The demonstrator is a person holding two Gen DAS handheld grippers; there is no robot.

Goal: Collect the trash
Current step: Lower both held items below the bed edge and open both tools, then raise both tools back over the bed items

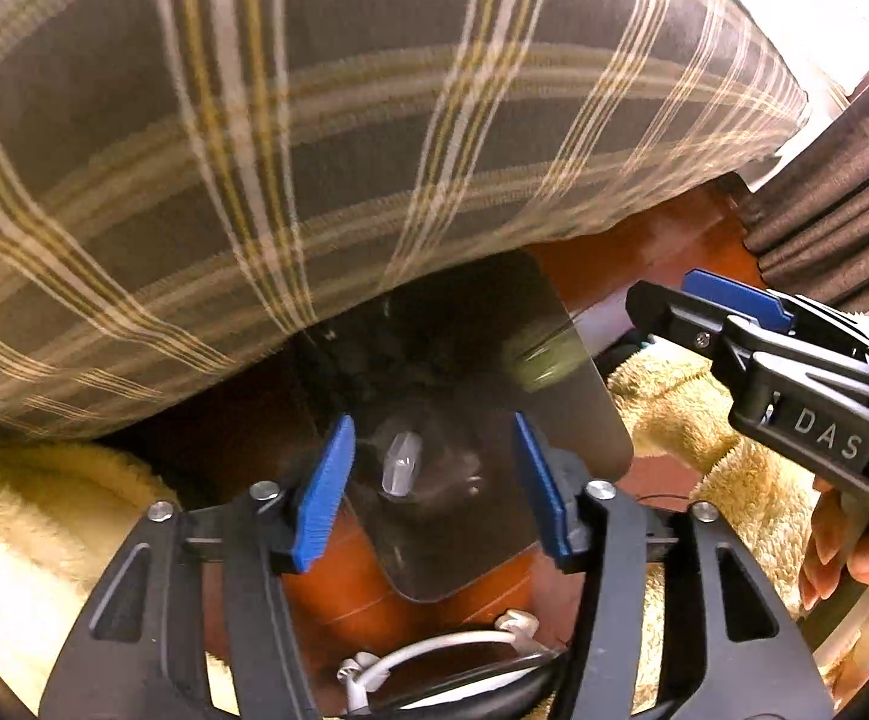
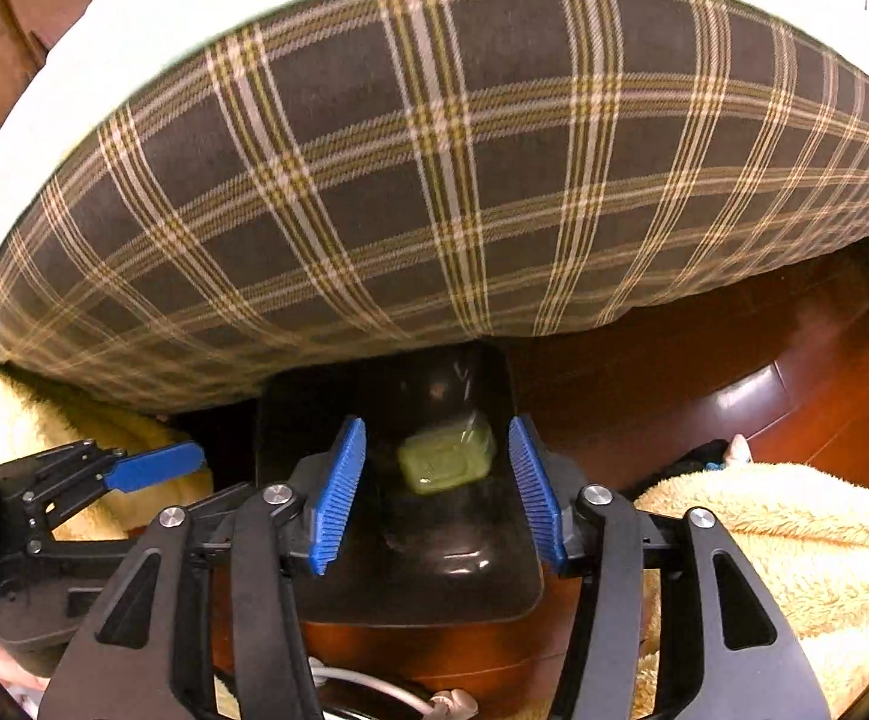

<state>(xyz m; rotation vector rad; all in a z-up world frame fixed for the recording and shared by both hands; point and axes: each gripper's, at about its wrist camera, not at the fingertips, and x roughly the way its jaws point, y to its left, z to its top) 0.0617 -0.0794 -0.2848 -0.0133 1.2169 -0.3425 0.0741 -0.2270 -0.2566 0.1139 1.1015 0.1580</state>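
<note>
A dark rectangular bin (image 2: 470,576) stands on the wooden floor, partly under the plaid bed cover. A pale green wrapped piece of trash (image 2: 445,459) lies inside it. In the left wrist view the bin (image 1: 584,420) holds a small clear plastic piece (image 1: 399,463) and a blurred yellowish thing (image 1: 545,363). My left gripper (image 1: 431,489) is open above the bin, empty. My right gripper (image 2: 437,495) is open over the green piece, empty; it also shows in the left wrist view (image 1: 704,306), and the left gripper shows in the right wrist view (image 2: 152,468).
A brown plaid bed cover (image 2: 434,180) hangs over the bin's far side. A fluffy cream blanket (image 2: 794,552) lies on the reddish wooden floor (image 2: 734,372) on both sides. White cables (image 1: 434,654) lie in front of the bin. A dark curtain (image 1: 824,210) hangs far right.
</note>
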